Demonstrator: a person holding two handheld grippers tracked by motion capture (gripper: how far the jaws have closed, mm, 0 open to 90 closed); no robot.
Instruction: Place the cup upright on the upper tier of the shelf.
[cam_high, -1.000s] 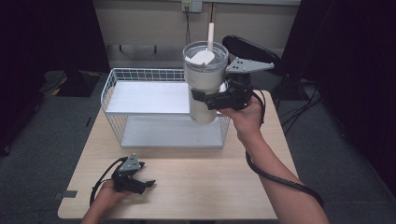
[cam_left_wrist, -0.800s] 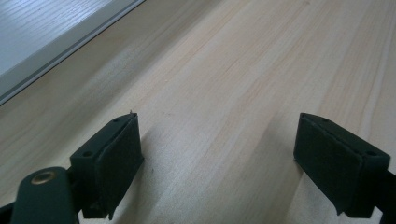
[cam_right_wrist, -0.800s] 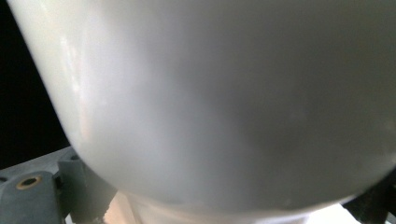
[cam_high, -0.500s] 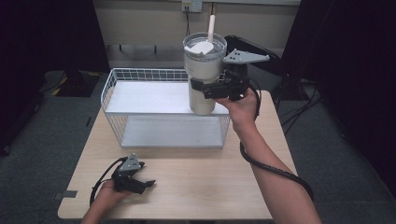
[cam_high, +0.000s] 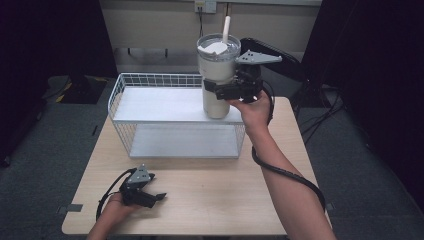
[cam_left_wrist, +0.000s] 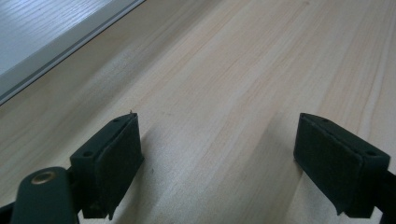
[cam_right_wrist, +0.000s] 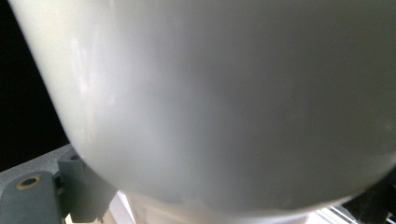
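High view, right gripper (cam_high: 223, 92): clamped around the narrow lower body of a white tumbler (cam_high: 217, 75), holding it upright in the air.
High view, tumbler: over the right rear part of the wire basket (cam_high: 125, 90), clear lid and white straw (cam_high: 226, 29) on top, its base at about rim level; whether it touches the basket's white floor I cannot tell.
High view, left gripper (cam_high: 156, 196): low over the table (cam_high: 225, 185) at the front left, well apart from the basket, grasping nothing.
Left gripper view: the two black pads (cam_left_wrist: 112, 156) stand wide apart over bare pale wood; the basket's white base edge (cam_left_wrist: 56, 42) runs across the upper left.
Right gripper view: the tumbler's (cam_right_wrist: 224, 93) grey-white wall sits right against the camera; a black pad (cam_right_wrist: 86, 191) presses on it at lower left.
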